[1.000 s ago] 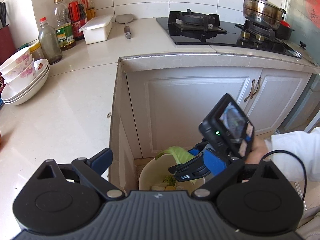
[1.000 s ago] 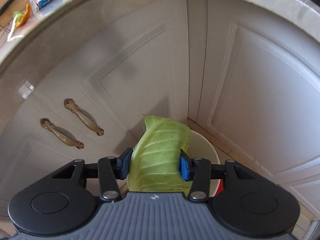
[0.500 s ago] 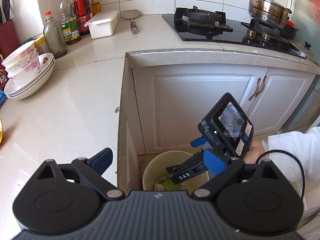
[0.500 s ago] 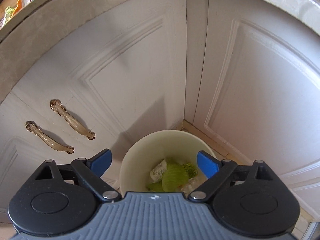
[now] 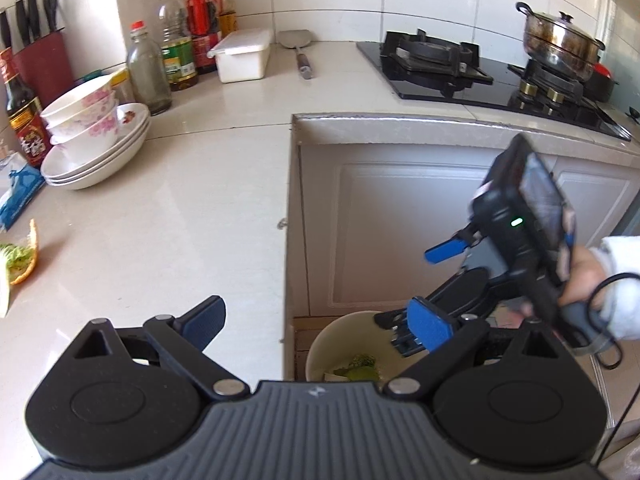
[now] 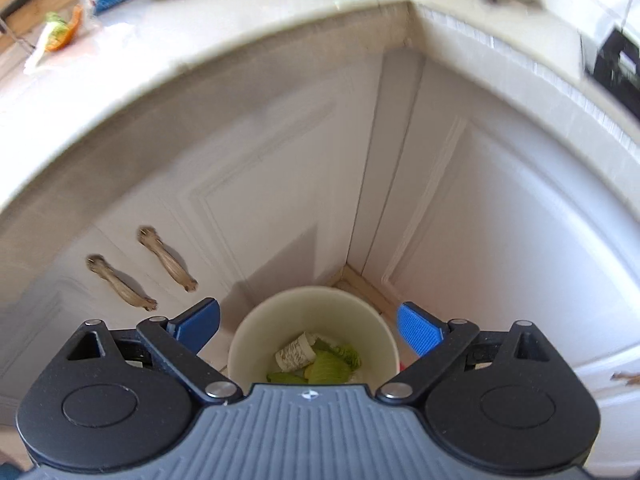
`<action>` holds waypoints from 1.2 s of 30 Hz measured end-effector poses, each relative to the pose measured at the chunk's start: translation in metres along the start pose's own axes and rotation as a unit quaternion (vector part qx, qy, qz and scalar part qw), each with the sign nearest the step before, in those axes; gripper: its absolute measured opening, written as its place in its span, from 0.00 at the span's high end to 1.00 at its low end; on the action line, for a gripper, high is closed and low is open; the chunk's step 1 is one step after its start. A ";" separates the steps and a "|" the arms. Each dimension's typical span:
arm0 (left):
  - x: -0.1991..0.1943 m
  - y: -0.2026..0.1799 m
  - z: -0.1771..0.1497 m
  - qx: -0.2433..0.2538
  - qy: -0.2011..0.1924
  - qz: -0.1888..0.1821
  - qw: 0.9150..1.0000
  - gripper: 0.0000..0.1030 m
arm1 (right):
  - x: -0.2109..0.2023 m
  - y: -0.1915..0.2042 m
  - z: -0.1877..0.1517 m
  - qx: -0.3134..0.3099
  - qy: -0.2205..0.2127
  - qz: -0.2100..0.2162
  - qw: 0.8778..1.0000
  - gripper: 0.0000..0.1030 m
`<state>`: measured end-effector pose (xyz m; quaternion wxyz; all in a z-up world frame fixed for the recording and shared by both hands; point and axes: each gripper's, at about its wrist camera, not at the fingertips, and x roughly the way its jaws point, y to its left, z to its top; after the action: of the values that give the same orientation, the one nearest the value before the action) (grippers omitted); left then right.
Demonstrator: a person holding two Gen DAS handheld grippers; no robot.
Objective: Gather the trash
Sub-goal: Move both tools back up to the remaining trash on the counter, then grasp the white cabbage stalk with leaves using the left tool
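Note:
A cream waste bin [image 6: 312, 294] stands on the floor in the corner between the cabinets. A green cabbage leaf [image 6: 326, 370] and a crumpled paper cup [image 6: 294, 354] lie inside it. My right gripper [image 6: 308, 326] hangs above the bin; its jaws are opening and nothing is between them. In the left wrist view a hand holds it over the bin [image 5: 340, 334]. My left gripper [image 5: 318, 322] is open and empty at the counter's edge. An orange peel with vegetable scraps [image 5: 22, 260] lies on the counter at the far left.
Stacked bowls [image 5: 92, 136], several bottles [image 5: 176, 52], a white box [image 5: 242, 54] and a spatula [image 5: 300, 48] sit along the back of the counter. A gas hob [image 5: 440, 60] carries a steel pot [image 5: 560, 40]. Cabinet doors with brass handles [image 6: 168, 260] flank the bin.
The right gripper opened and let go of the cabbage leaf, which now lies in the bin. That gripper then rose. The left gripper shifted a little along the counter.

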<state>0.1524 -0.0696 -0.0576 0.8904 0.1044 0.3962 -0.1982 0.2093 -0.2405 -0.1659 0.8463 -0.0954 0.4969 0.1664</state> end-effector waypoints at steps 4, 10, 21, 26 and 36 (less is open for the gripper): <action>-0.007 0.019 -0.003 -0.021 -0.006 0.023 1.000 0.06 | -0.040 0.007 0.022 -0.028 -0.039 0.008 0.999 0.00; -0.015 0.061 -0.012 -0.057 -0.011 0.072 0.996 0.06 | -0.079 0.027 0.059 -0.066 -0.091 0.028 0.993 0.00; -0.014 0.171 -0.015 -0.095 -0.027 0.186 0.978 0.06 | -0.078 0.084 0.117 -0.122 -0.120 0.095 0.981 0.00; 0.003 0.222 -0.008 -0.106 -0.030 0.228 0.968 0.08 | -0.070 0.110 0.136 -0.137 -0.123 0.111 0.977 0.00; 0.032 0.269 -0.001 -0.081 -0.021 0.236 0.968 0.21 | -0.052 0.135 0.159 -0.150 -0.109 0.119 0.975 0.00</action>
<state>0.2887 0.1642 -0.0745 0.9256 0.1185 0.3562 0.0485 0.2638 -0.0735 -0.0424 0.8454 -0.1429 0.3786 0.3485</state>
